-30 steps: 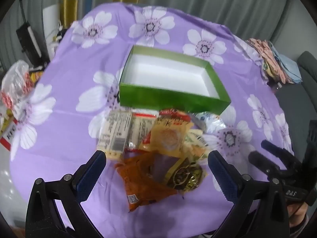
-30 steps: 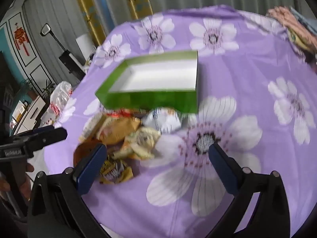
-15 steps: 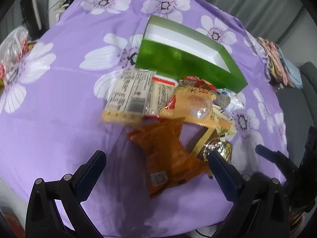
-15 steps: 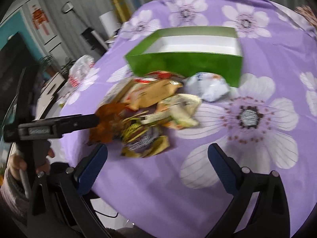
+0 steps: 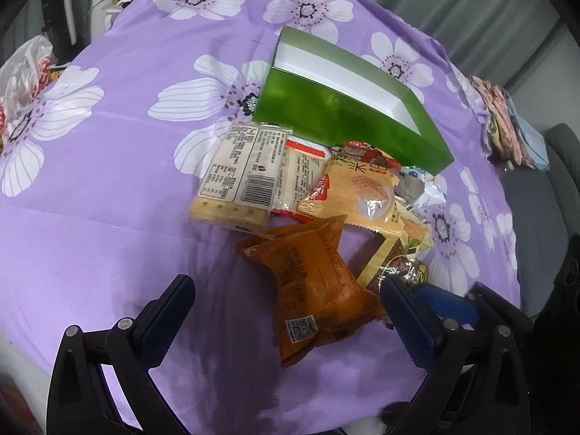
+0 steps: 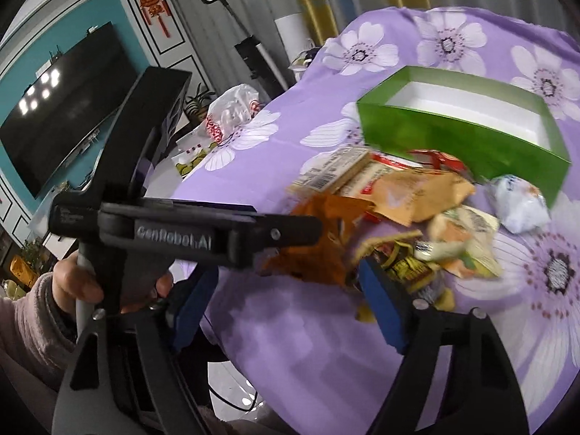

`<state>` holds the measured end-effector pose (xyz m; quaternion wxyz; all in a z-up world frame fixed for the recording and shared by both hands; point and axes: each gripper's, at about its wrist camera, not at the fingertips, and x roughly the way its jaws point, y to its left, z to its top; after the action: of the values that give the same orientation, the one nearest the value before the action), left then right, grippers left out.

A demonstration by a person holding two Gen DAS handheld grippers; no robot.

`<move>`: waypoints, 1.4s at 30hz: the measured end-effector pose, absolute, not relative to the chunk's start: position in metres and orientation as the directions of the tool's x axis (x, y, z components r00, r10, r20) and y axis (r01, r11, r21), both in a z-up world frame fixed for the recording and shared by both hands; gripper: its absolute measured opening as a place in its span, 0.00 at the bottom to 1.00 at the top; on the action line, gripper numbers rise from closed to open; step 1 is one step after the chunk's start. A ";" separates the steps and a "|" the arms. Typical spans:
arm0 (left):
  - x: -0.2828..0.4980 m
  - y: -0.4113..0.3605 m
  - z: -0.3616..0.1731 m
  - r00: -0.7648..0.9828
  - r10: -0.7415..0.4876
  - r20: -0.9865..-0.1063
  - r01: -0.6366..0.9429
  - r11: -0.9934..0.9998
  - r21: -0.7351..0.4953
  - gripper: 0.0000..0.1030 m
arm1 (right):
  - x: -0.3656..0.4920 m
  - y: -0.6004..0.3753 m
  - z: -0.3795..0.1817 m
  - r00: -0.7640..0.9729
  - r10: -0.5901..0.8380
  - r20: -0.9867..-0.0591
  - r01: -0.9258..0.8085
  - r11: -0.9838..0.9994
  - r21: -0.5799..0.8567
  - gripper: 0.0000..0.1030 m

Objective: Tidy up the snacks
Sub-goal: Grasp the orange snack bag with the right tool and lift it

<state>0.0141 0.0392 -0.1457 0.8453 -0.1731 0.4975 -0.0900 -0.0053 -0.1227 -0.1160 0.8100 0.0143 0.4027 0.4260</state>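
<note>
A pile of snack packets lies in front of an empty green box (image 5: 348, 123) with a white inside; the box also shows in the right wrist view (image 6: 464, 134). An orange packet (image 5: 315, 282) is nearest, with a cracker pack (image 5: 239, 181) and a yellow packet (image 5: 359, 195) behind it. My left gripper (image 5: 286, 311) is open, its fingers either side of the orange packet's near end, apart from it. My right gripper (image 6: 286, 293) is open, low by the pile's near edge; its blue pad (image 5: 442, 304) shows behind my left finger. The orange packet (image 6: 319, 246) lies between the two.
The table wears a purple flowered cloth (image 5: 108, 188). A white plastic bag (image 5: 25, 69) sits at its left edge and folded cloths (image 5: 504, 123) at the far right. A white wrapped snack (image 6: 518, 203) lies beside the box. A television (image 6: 61, 101) hangs left.
Both grippers have dropped closer to the pile and come together. The right one swung left, bringing the left gripper large into its view. Both stayed open.
</note>
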 end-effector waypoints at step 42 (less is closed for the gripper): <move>0.013 0.017 -0.119 0.502 -0.421 -0.756 0.064 0.889 -0.453 0.46 | 0.007 -0.105 -0.119 0.396 0.631 -0.667 -0.685 0.687 0.243 0.41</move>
<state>0.0128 0.0167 -0.1194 0.8463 -0.1867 0.4780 -0.1430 0.0074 -0.1054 -0.1186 0.8347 -0.0352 0.3828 0.3943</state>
